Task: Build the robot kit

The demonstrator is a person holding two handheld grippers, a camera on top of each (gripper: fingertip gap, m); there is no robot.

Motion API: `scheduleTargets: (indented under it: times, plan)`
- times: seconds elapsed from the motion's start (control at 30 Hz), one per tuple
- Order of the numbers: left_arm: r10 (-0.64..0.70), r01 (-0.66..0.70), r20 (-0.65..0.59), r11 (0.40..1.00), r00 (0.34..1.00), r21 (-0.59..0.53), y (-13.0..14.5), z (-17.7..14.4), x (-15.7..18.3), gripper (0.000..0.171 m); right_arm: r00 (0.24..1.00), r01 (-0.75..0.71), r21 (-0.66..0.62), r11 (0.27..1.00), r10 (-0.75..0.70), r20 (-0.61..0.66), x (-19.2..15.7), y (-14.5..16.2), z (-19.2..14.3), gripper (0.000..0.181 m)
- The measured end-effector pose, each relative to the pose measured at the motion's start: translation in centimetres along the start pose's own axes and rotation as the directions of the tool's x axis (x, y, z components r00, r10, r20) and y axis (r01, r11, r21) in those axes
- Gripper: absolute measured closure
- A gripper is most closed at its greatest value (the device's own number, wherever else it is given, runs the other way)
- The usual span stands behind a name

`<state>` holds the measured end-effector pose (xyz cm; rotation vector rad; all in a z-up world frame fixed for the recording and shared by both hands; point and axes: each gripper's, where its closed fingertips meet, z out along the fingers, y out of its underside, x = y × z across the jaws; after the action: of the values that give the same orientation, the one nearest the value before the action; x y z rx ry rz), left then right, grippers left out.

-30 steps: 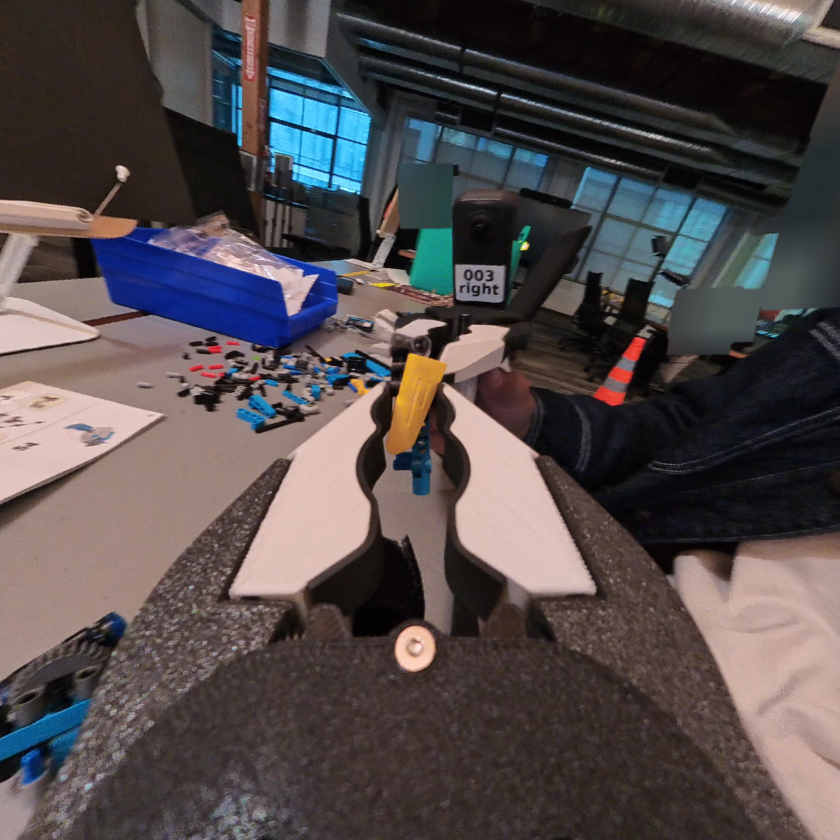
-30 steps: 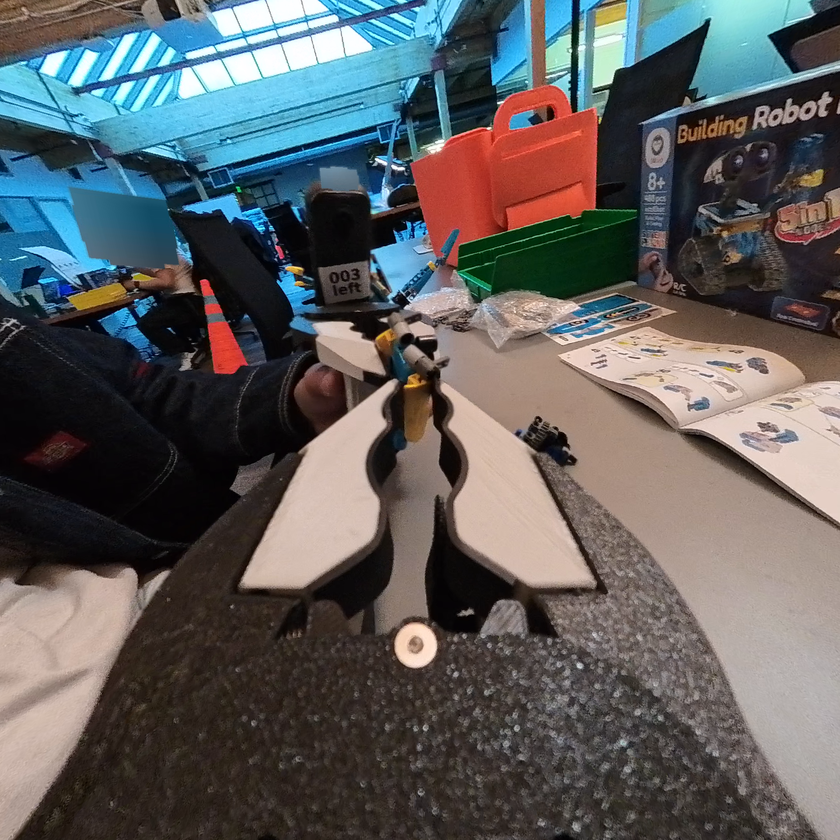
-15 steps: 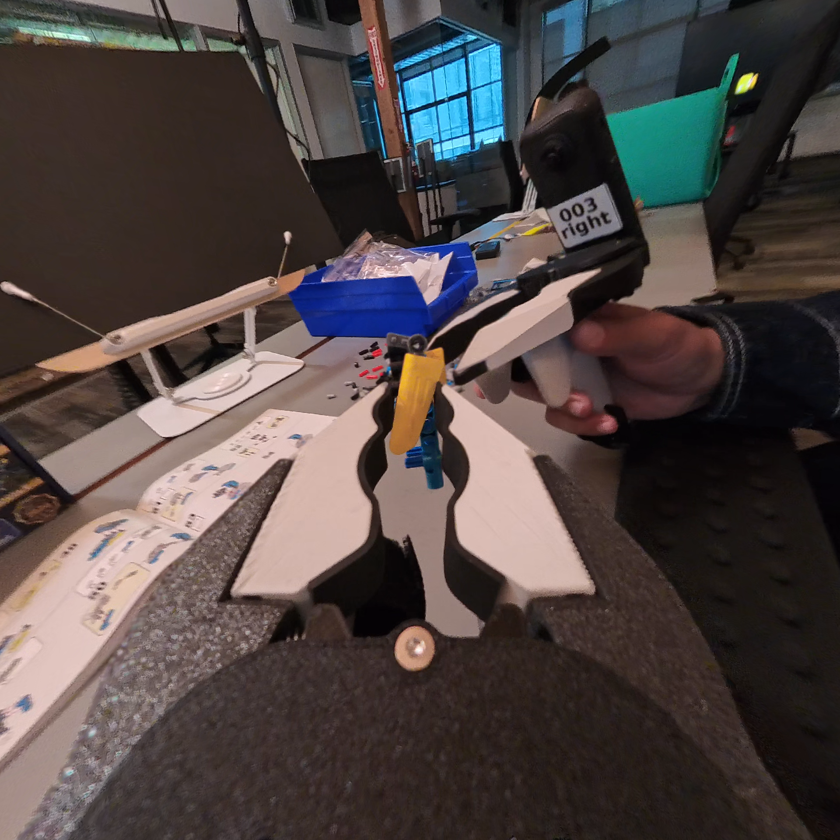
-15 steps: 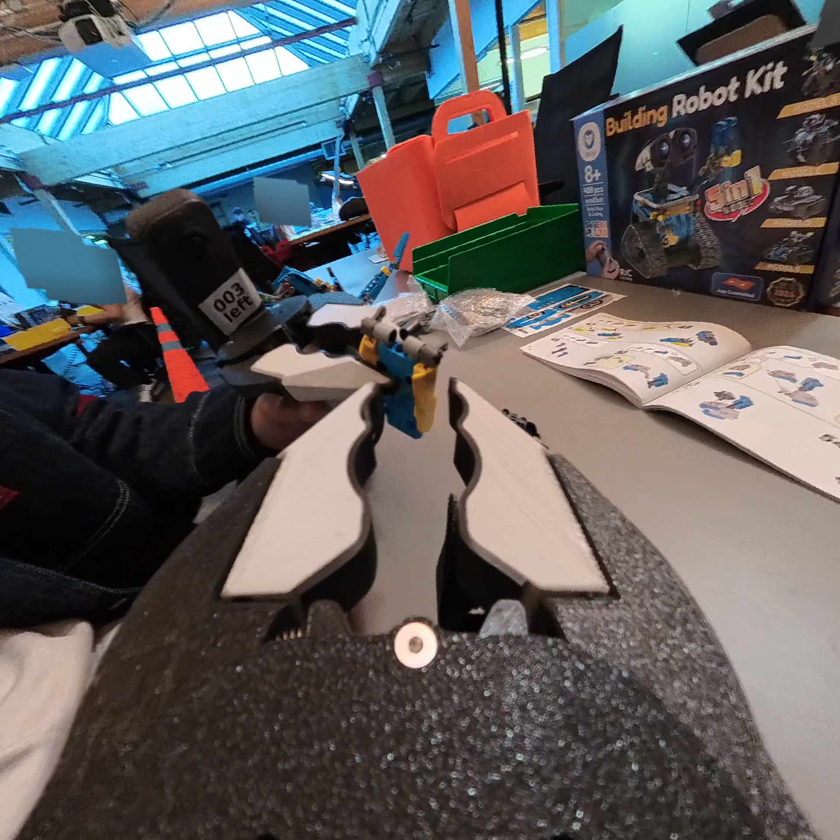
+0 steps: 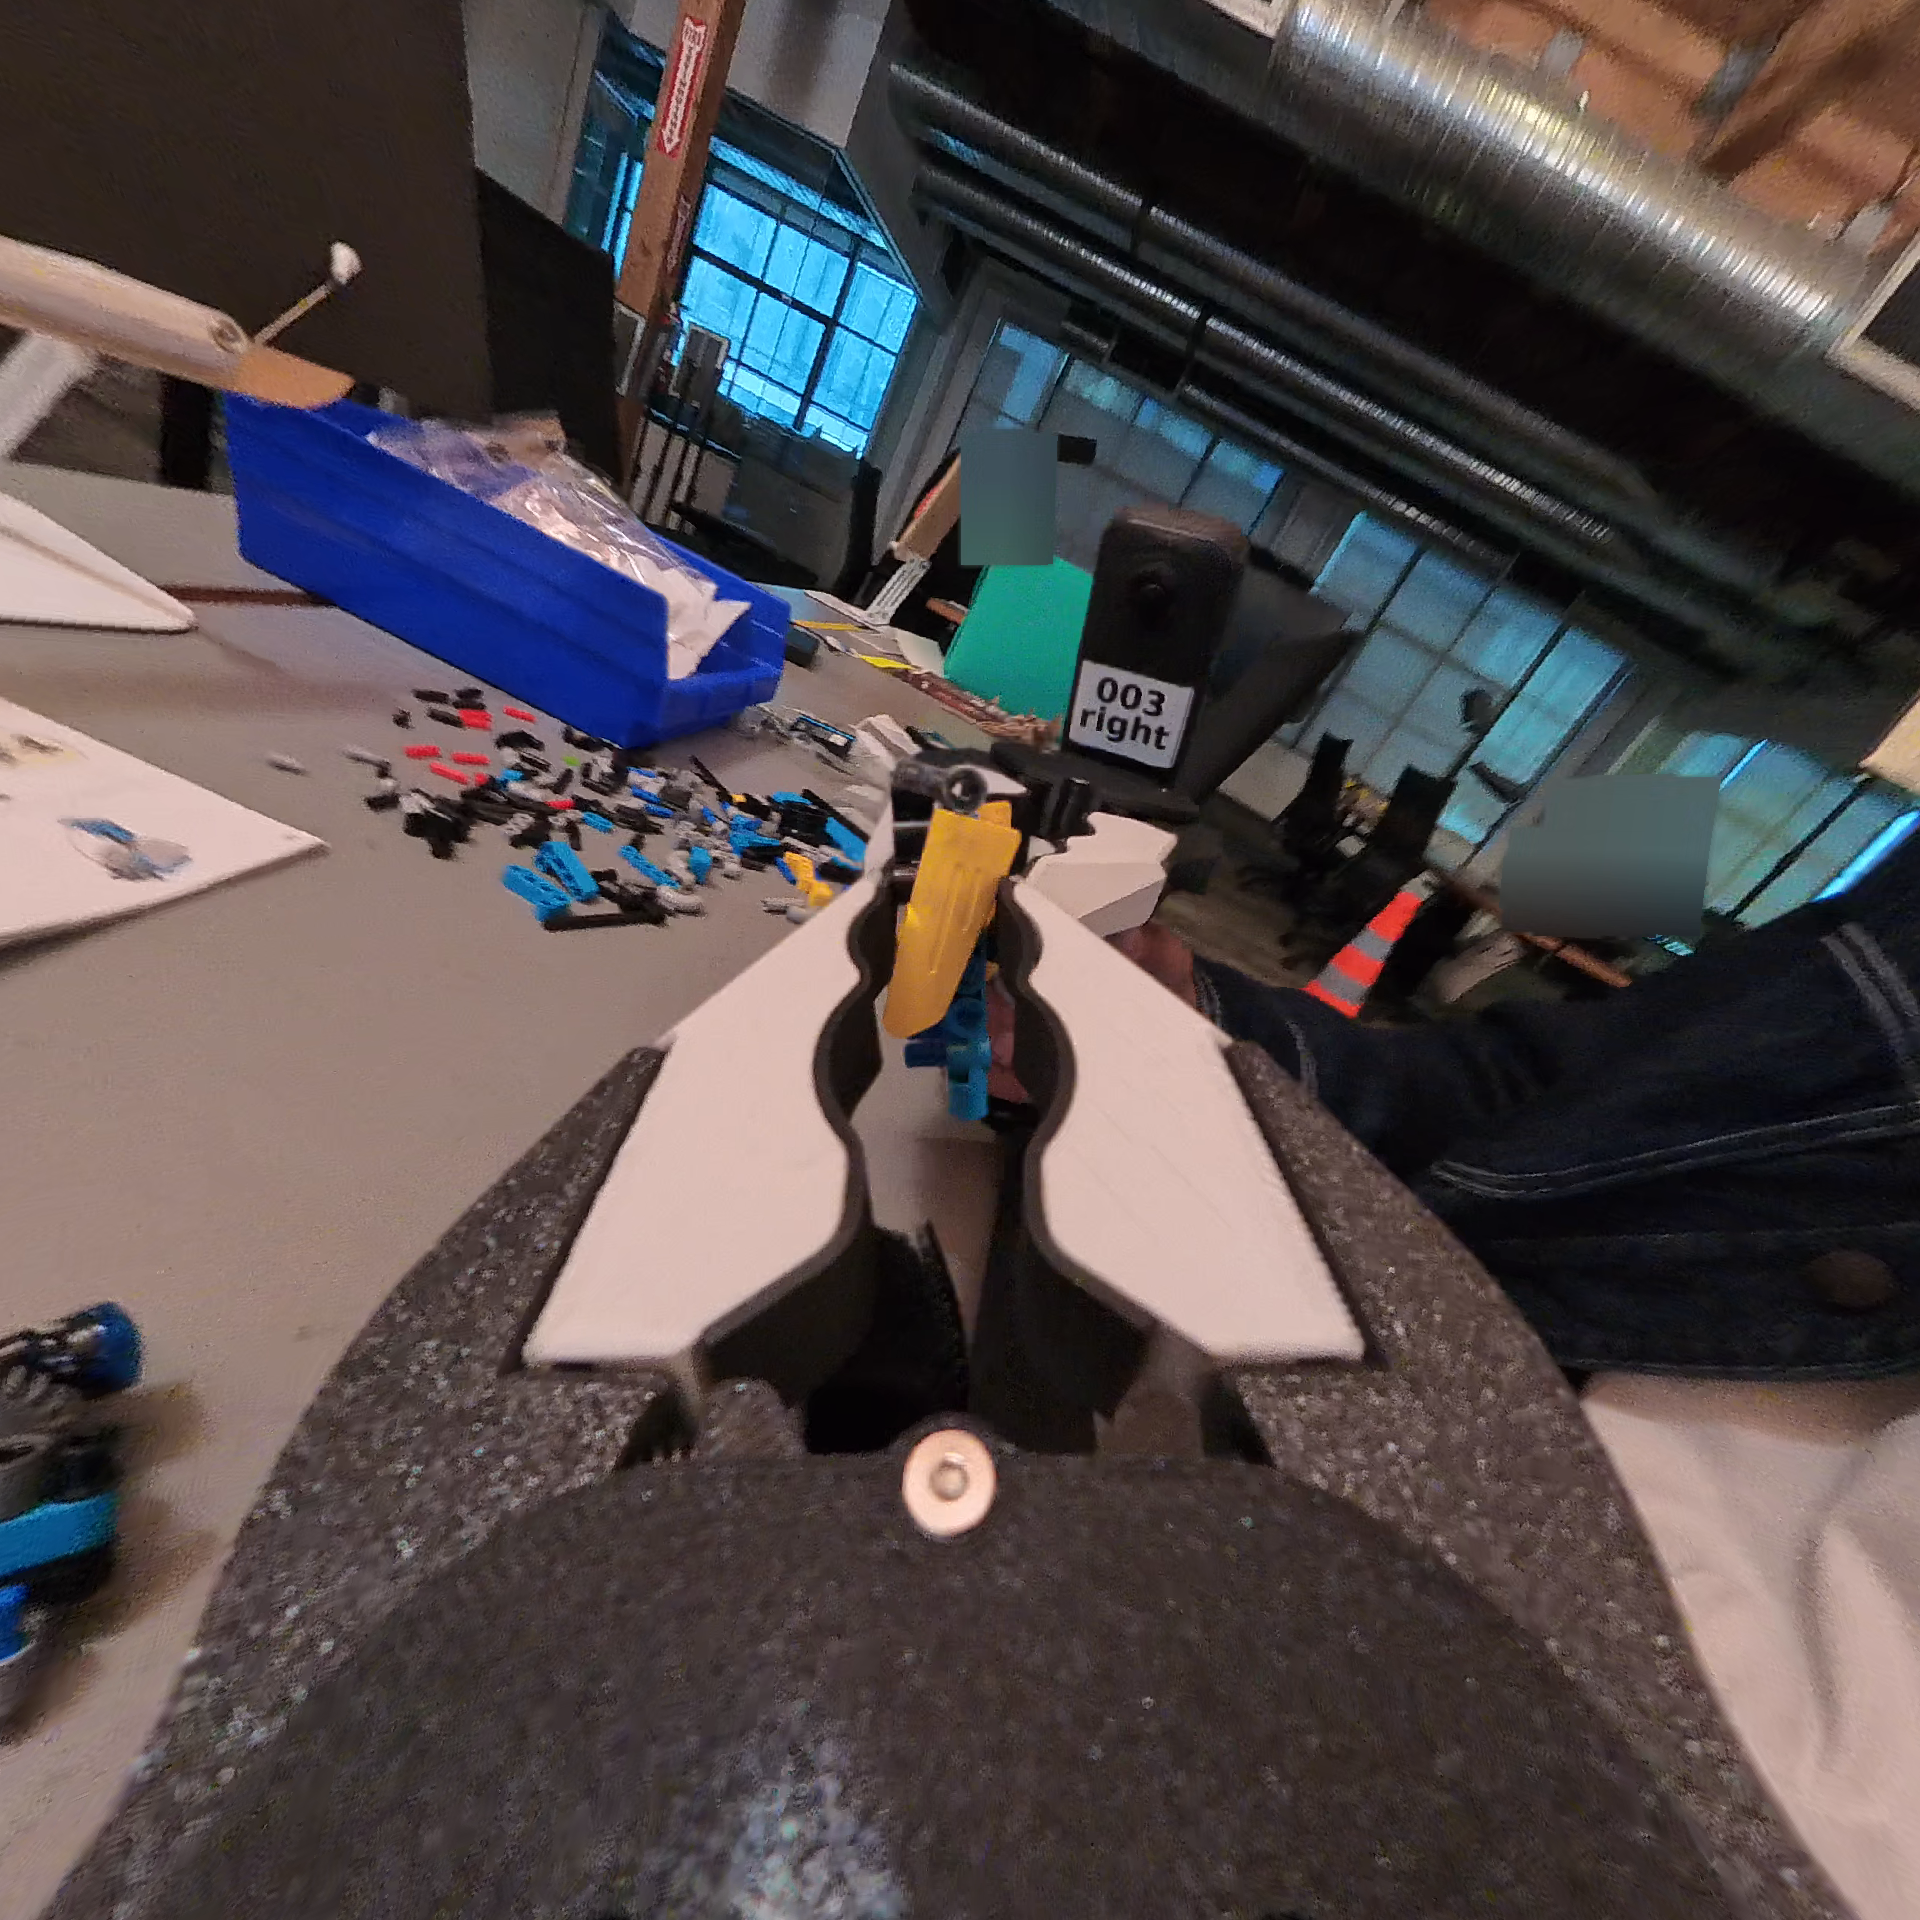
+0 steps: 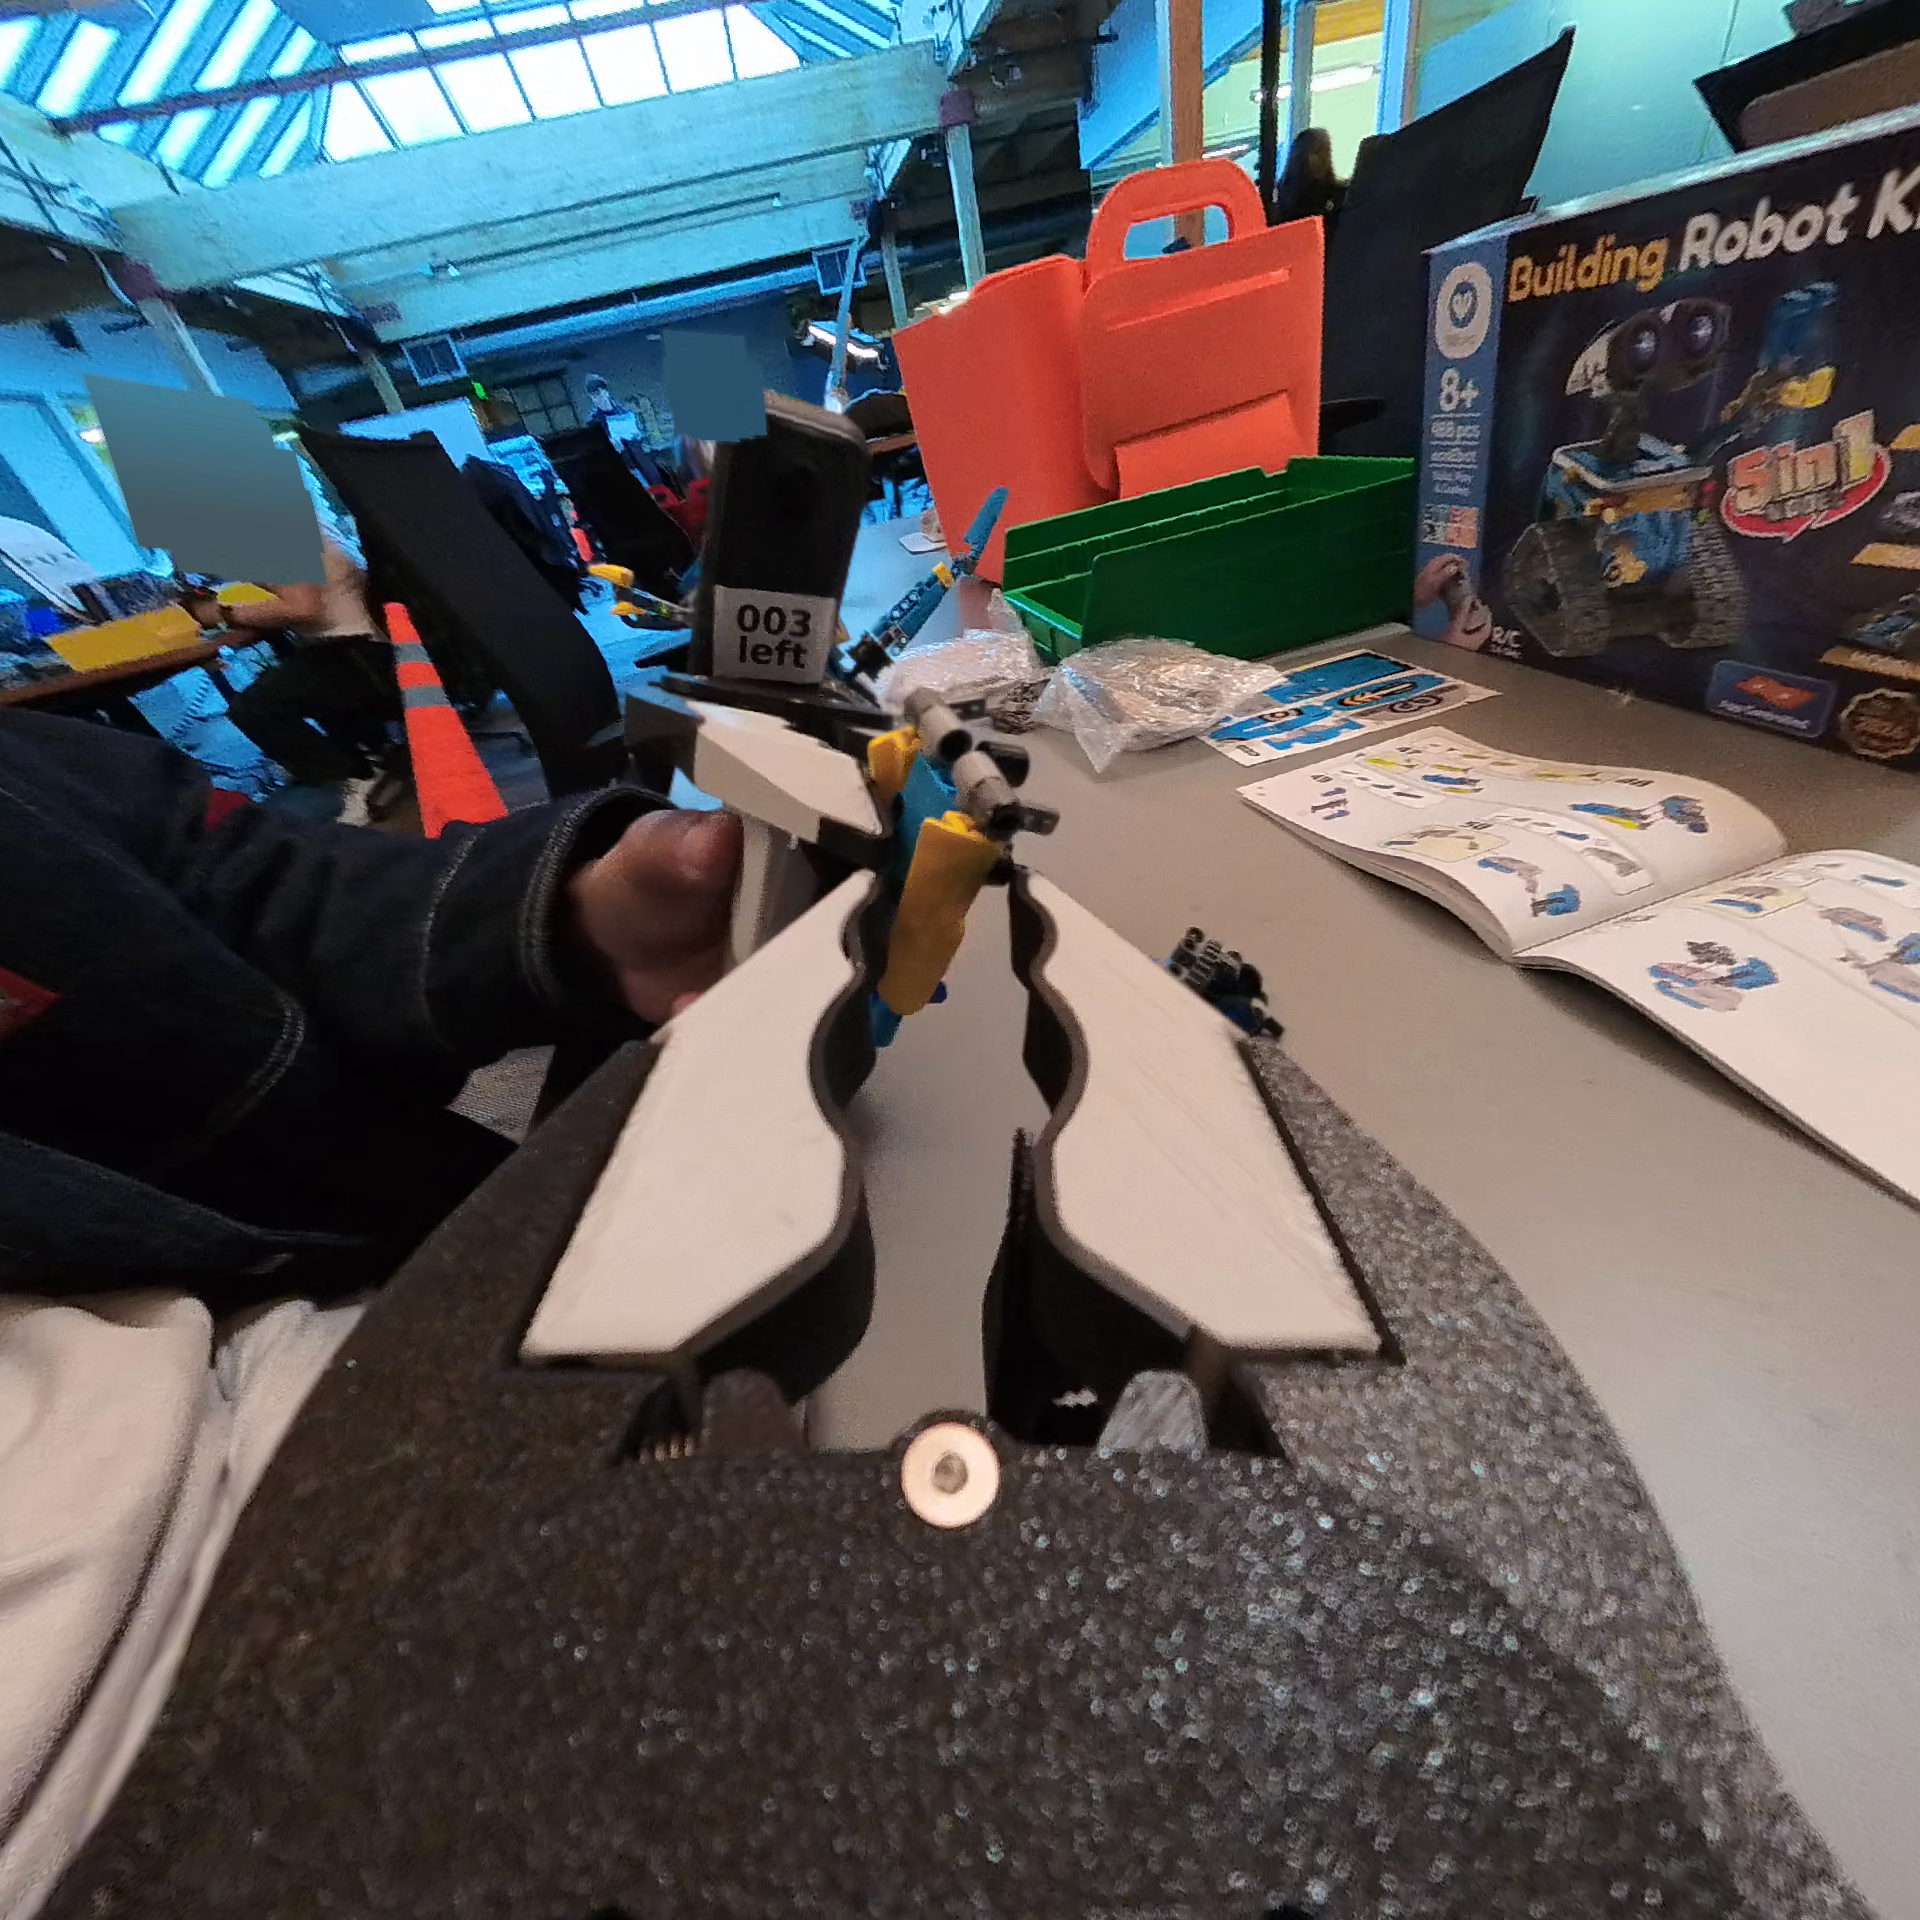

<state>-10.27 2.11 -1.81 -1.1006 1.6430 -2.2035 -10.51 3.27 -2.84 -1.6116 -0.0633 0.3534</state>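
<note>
One yellow-and-blue brick assembly [image 5: 951, 914] hangs above the worktop [image 5: 312, 1039], pinched in the left gripper's [image 5: 953, 888] narrow fingers. The right gripper [image 6: 943, 883], angled aside moments ago, faces it again, fingers closely flanking the yellow part; grip unclear.

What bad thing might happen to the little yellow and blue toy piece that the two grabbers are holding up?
1. The yellow and blue piece sits only at the tips of the left hand-held gripper, so it might slip and drop onto the grey table.
2. The right hand-held gripper looks open around it; pushing or closing off-centre could perhaps pop off the grey pin on top.
</note>
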Motion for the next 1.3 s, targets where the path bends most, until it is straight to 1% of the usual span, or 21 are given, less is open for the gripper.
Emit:
scheduleTargets:
  times: [0.1, 0.2, 0.3, 0.37, 0.43, 0.5, 0.6, 0.7, 0.77, 0.8, 0.9, 1.0, 1.07, 1.17, 1.23, 1.3]
  plan:
    - [-0.09, 0.09, -0.044, 0.996, 0.995, -0.002, 0.1, -0.1, 0.0, 0.153, 1.0, 0.023, -0.005, 1.0, -0.023, -0.01, 0.0, 0.1, 0.1, 0.158]
    - [-0.204, 0.203, -0.083, 0.979, 0.975, -0.021, 0.4, -0.1, -0.4, 0.153, 0.999, 0.025, -0.026, 0.999, -0.025, -0.025, 0.2, 0.4, 0.1, 0.158]
    - [-0.205, 0.203, -0.07, 0.979, 0.976, -0.033, 0.7, -0.1, -0.6, 0.152, 1.0, -0.006, -0.035, 0.999, 0.005, -0.023, 0.4, 0.6, 0.1, 0.158]
    - [-0.151, 0.15, -0.022, 0.988, 0.988, -0.036, 0.8, -0.1, -0.9, 0.148, 0.999, -0.029, -0.04, 0.999, 0.027, -0.038, 0.9, 0.8, -0.1, 0.16]
    - [-0.073, 0.075, 0.038, 0.996, 0.997, -0.046, 0.8, -0.2, -1.3, 0.141, 0.996, -0.083, -0.055, 0.995, 0.081, -0.044, 1.5, 1.2, -0.1, 0.161]
    - [-0.002, 0.009, 0.096, 0.998, 0.995, -0.067, 1.1, -0.2, -1.8, 0.141, 0.987, -0.159, -0.086, 0.983, 0.156, -0.044, 1.9, 2.0, -0.1, 0.162]
    - [0.045, -0.022, 0.173, 0.991, 0.984, -0.133, 2.1, -0.1, -2.9, 0.141, 0.972, -0.235, -0.161, 0.959, 0.226, -0.07, 2.6, 3.7, 0.1, 0.162]
    - [0.058, 0.005, 0.311, 0.98, 0.949, -0.199, 3.2, -0.5, -5.5, 0.144, 0.937, -0.346, -0.267, 0.899, 0.321, -0.135, 3.8, 6.5, 0.0, 0.162]
    - [0.074, 0.004, 0.366, 0.978, 0.928, -0.209, 3.2, -1.2, -6.8, 0.144, 0.911, -0.413, -0.337, 0.846, 0.378, -0.165, 4.2, 8.1, -0.4, 0.162]
    - [0.104, -0.015, 0.38, 0.973, 0.919, -0.23, 3.3, -1.5, -7.1, 0.144, 0.906, -0.424, -0.367, 0.828, 0.384, -0.18, 4.3, 8.8, -0.6, 0.162]
    - [0.222, -0.087, 0.371, 0.934, 0.902, -0.348, 4.7, -1.7, -7.3, 0.144, 0.912, -0.41, -0.433, 0.803, 0.348, -0.217, 4.6, 10.1, -1.0, 0.162]
    - [0.291, -0.139, 0.298, 0.886, 0.909, -0.442, 6.5, -0.7, -6.4, 0.144, 0.912, -0.41, -0.472, 0.78, 0.336, -0.237, 4.9, 11.1, -1.2, 0.157]
    - [0.352, -0.176, 0.284, 0.849, 0.892, -0.498, 7.4, -0.5, -6.4, 0.144, 0.918, -0.395, -0.483, 0.781, 0.311, -0.247, 5.1, 11.4, -1.3, 0.153]
    - [0.407, -0.204, 0.283, 0.813, 0.869, -0.545, 8.2, -0.4, -6.7, 0.144, 0.93, -0.357, -0.503, 0.787, 0.247, -0.273, 5.8, 11.7, -1.7, 0.145]
    - [0.411, -0.197, 0.286, 0.804, 0.866, -0.561, 8.5, -0.4, -6.9, 0.144, 0.936, -0.319, -0.5, 0.805, 0.184, -0.299, 6.7, 11.4, -2.2, 0.144]
    - [0.405, -0.182, 0.295, 0.803, 0.866, -0.568, 8.6, -0.5, -7.1, 0.144, 0.942, -0.264, -0.501, 0.824, 0.108, -0.319, 7.5, 11.0, -2.8, 0.136]
